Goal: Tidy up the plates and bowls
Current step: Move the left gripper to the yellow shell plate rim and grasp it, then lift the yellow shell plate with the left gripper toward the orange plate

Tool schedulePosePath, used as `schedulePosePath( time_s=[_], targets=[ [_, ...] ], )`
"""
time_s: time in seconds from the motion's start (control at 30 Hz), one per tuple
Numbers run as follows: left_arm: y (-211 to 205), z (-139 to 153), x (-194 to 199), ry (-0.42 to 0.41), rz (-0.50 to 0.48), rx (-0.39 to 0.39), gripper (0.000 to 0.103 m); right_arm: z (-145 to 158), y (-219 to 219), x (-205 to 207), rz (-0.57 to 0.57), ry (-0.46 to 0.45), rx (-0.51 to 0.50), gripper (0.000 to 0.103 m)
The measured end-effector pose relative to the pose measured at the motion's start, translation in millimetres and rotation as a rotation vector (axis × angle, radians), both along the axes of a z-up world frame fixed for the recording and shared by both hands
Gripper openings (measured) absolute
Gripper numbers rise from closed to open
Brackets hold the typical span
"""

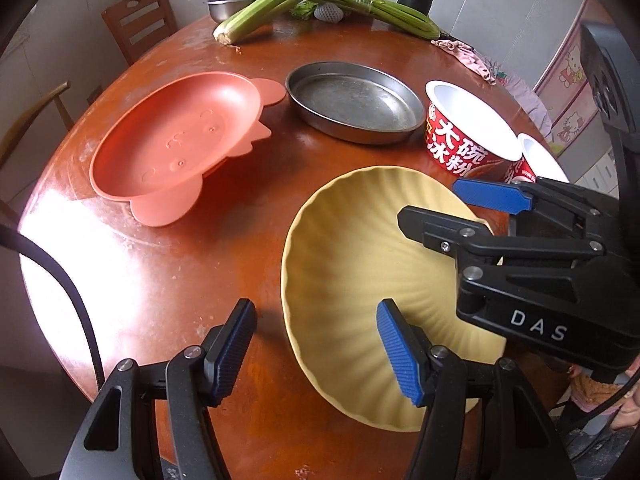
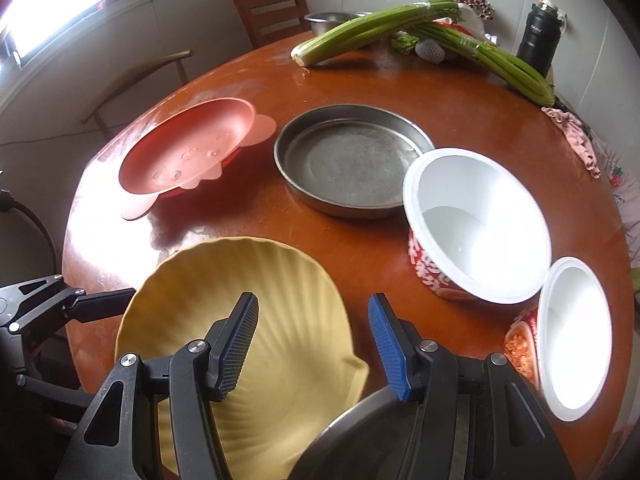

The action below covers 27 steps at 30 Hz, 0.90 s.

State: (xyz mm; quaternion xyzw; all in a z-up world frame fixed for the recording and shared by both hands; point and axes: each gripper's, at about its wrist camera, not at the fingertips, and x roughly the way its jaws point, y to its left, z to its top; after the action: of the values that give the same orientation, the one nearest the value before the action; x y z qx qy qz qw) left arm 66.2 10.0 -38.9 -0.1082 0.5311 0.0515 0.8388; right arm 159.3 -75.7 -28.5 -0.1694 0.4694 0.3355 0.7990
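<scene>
Both my grippers tilt down over the yellow plate (image 1: 360, 264).
My left gripper (image 1: 316, 352) straddles its rim, unclamped; my right gripper (image 2: 314, 346), marked "DAS", gapes.

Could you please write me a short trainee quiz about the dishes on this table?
1. True or false: the metal pan has food in it.
2. How many red paper bowls stand on the table? A) one B) two C) three
3. Which dish has its edge between the fingers of both the left gripper and the right gripper?

Key:
1. False, it is empty.
2. B.
3. The yellow plate.
</scene>
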Motion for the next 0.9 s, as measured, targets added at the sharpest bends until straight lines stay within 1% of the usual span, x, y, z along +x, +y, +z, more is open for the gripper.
schedulePosePath(
  time_s=[0.07, 0.13, 0.2, 0.43, 0.7, 0.9],
  targets=[
    [-1, 0, 0, -0.003, -0.005, 0.016, 0.058, -1, 2, 0, 0.010, 0.009, 0.004, 0.059],
    [1, 0, 1, -0.009, -0.001, 0.019, 0.050, -3, 2, 0, 0.012, 0.020, 0.007, 0.059],
    [5, 1, 1, -0.015, 0.007, 0.019, 0.044, -4, 3, 0, 0.016, 0.033, 0.015, 0.059],
    [19, 1, 3, -0.034, 0.024, -0.018, 0.031, -4, 8, -1, 0.013, 0.057, 0.029, 0.059],
    [43, 0, 6, -0.048, 0.062, -0.057, 0.030, -4, 16, -7, 0.028, 0.066, 0.033, 0.059],
    [56, 0, 9, -0.054, 0.079, -0.068, 0.030, -3, 21, -10, 0.040, 0.075, 0.043, 0.059]
  ],
)
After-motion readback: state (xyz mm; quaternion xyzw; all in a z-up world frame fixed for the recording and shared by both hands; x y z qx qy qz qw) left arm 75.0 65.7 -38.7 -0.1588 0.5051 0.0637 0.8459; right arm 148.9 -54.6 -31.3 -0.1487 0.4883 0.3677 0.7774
